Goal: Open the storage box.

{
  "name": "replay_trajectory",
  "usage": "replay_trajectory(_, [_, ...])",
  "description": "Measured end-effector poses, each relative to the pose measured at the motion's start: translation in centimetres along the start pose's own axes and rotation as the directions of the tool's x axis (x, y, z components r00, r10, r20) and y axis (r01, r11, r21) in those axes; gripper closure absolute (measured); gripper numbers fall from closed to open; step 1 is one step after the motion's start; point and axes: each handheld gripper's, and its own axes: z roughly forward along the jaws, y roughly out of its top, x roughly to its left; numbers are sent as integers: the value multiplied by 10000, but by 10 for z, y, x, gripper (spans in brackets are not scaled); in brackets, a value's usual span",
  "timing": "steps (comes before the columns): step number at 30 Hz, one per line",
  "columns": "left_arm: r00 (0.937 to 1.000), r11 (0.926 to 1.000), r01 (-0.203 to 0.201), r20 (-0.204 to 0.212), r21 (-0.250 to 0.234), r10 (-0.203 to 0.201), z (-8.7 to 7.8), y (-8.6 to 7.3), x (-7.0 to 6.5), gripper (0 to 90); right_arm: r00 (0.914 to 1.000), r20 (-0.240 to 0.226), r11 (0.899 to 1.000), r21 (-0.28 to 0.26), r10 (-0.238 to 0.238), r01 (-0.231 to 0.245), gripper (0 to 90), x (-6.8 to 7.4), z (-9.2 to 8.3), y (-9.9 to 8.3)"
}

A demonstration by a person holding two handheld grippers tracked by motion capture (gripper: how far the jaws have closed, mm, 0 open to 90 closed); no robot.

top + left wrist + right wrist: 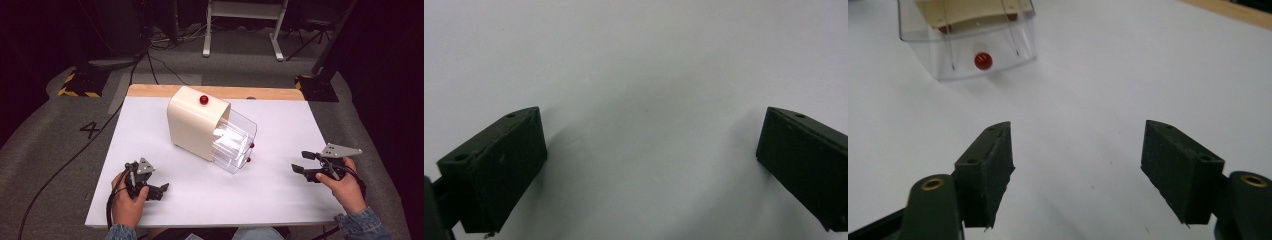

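Note:
A cream drawer box [192, 122] stands at an angle in the middle of the white table [280, 200], with a red knob [204, 99] on its top. Its clear drawers [234, 142] stick out toward the right front, each with a small red knob [248, 160]. My left gripper [161, 191] rests low near the front left, and its jaws stand wide apart over bare table [651, 145]. My right gripper [302, 162] is at the right and points toward the drawers. It is open with nothing between its jaws [1078, 150]. Ahead of it are a clear drawer [968, 40] and its red knob [983, 60].
A strip of wooden tabletop [150, 91] shows along the back edge. Beyond it lie grey carpet, a black cable [75, 155], two stand bases with yellow-black stripes [80, 85], and white frame legs [207, 30].

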Motion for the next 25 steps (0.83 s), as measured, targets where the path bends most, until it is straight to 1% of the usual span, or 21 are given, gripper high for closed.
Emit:
replay_trajectory(1, [10000,10000,-7,-2,1,7,0,0,0,0,10000,0,10000,0,0,0,288,0,0,0])
replay_trajectory(2, [10000,10000,8,7,0,-8,0,0,0,0,9999,90,9996,260,139,-141,278,-4,2,-10])
replay_trajectory(4, [10000,10000,7,4,0,-7,0,0,0,0,9997,187,9988,450,161,-169,273,-6,5,-18])
replay_trajectory(5, [10000,10000,7,4,0,-7,0,0,0,0,9997,187,9988,450,161,-169,273,-6,5,-18])
replay_trajectory(6, [10000,10000,6,6,3,-6,0,0,0,0,9995,216,9976,654,216,-230,266,-8,9,-26])
replay_trajectory(8, [10000,10000,-7,-3,4,7,0,0,0,0,9992,273,9961,821,286,-308,260,-9,13,-33])
replay_trajectory(10, [10000,10000,-11,-6,5,11,0,0,0,0,9984,553,9945,1040,69,-126,259,-9,18,-40])
replay_trajectory(11, [10000,10000,-2,-6,4,2,0,0,0,0,9981,622,9936,1130,-3,-67,254,-8,20,-43])
replay_trajectory(13, [10000,10000,-2,-6,3,2,0,0,0,0,9983,573,9936,1127,52,-116,240,-8,25,-49])
replay_trajectory(14, [10000,10000,-7,-13,2,7,0,0,0,0,9985,541,9939,1086,104,-163,240,-8,24,-50])
replay_trajectory(15, [10000,10000,-37,-36,15,37,0,0,0,0,9983,583,9941,1083,36,-99,238,-8,24,-50])
replay_trajectory(17, [10000,10000,-42,-41,17,42,0,0,0,0,9963,862,9939,1104,-55,-41,186,-6,25,-50])
replay_trajectory(19, [10000,10000,-47,-41,19,47,0,0,0,0,9936,1127,9928,1179,87,-221,138,-6,26,-49])
replay_trajectory(20, [10000,10000,-53,-48,25,53,0,0,0,0,9942,1066,9921,1223,155,-286,135,-8,26,-49])
replay_trajectory(21, [10000,10000,-64,-55,24,64,0,0,0,0,9949,948,9909,1262,343,-462,137,-10,26,-49])
replay_trajectory(25, [10000,10000,-60,-51,7,60,0,0,0,0,9943,1032,9915,1244,248,-376,130,-9,26,-49])
